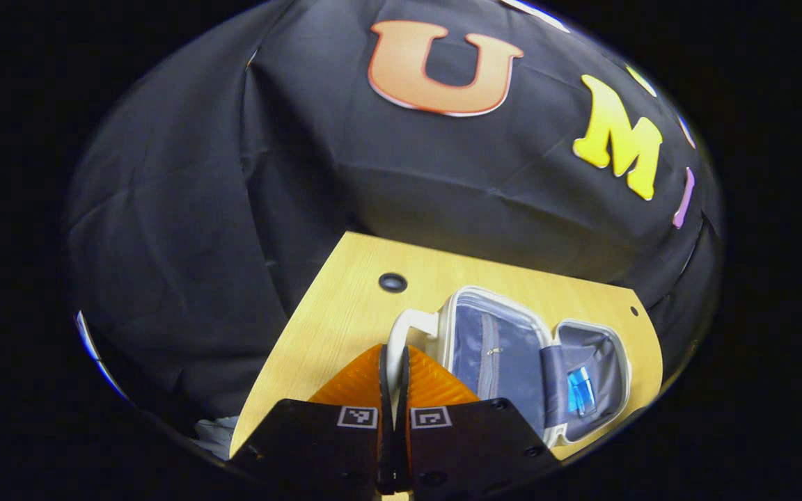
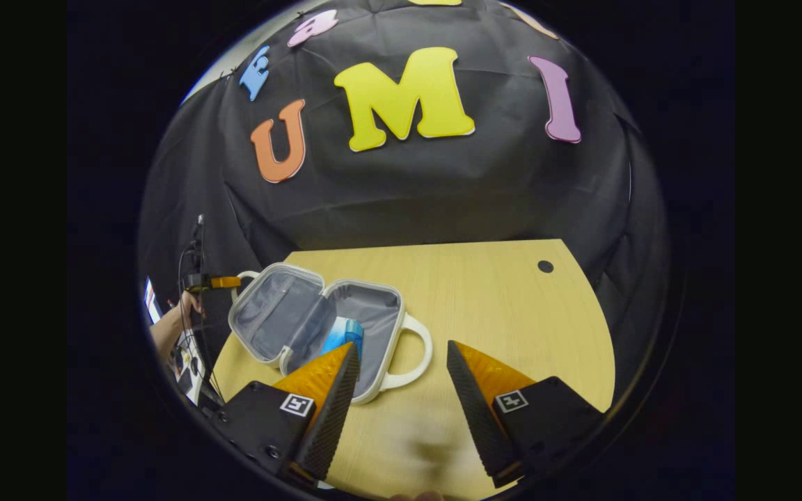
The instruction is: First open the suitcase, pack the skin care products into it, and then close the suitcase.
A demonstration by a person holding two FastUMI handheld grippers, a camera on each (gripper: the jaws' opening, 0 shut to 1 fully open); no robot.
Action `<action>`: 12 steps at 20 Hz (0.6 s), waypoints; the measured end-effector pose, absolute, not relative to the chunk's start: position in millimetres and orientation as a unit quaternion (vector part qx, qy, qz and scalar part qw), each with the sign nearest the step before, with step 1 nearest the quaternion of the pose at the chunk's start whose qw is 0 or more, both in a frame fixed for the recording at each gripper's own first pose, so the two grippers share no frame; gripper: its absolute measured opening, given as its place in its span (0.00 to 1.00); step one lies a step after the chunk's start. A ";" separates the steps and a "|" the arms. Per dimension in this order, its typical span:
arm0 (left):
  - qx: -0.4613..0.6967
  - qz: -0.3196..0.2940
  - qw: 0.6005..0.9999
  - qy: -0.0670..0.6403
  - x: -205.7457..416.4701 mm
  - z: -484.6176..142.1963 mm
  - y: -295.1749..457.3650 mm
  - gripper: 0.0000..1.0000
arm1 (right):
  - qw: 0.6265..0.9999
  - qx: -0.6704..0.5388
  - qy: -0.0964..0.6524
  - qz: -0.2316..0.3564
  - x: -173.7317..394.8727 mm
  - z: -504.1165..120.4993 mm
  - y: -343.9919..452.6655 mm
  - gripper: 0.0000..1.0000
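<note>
1. Suitcase (image 2: pixel 317 327): small white hard-shell case, lying open on the wooden table (image 2: pixel 498 306). Both halves face up and show grey lining.
2. In the right gripper view the case sits at about 9 o'clock from the picture's centre, near the table's left edge. One white handle (image 2: pixel 411 355) points toward 4 o'clock.
3. Skin care product (image 2: pixel 344 336): a blue item lies inside the half nearer the right gripper. In the left gripper view it shows in the far half, at about 4 o'clock (image 1: pixel 580 390).
4. Left gripper (image 1: pixel 394 390): fingers pressed together on the second handle (image 1: pixel 404 334), which runs between them. In the right gripper view this gripper (image 2: pixel 223 282) shows at 9 o'clock, at the case's far handle, with a hand (image 2: pixel 189 306) behind it.
5. Right gripper (image 2: pixel 401 379): fingers wide apart, nothing between them, above bare table just beside the case. Its left finger overlaps the case's near rim in the picture; contact cannot be told.
6. Table: a dark round hole (image 2: pixel 545 266) at 2 o'clock.
</note>
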State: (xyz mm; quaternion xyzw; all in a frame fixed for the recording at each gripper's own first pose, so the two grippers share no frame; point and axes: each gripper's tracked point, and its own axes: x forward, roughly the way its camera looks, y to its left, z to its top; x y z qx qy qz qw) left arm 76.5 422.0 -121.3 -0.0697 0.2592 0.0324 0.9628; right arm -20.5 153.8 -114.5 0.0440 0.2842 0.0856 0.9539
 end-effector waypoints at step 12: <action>-0.015 -0.004 0.981 0.195 49.2 3.3 276.0 0.03 | 0.968 0.084 0.230 0.053 -34.2 -89.7 87.4 0.78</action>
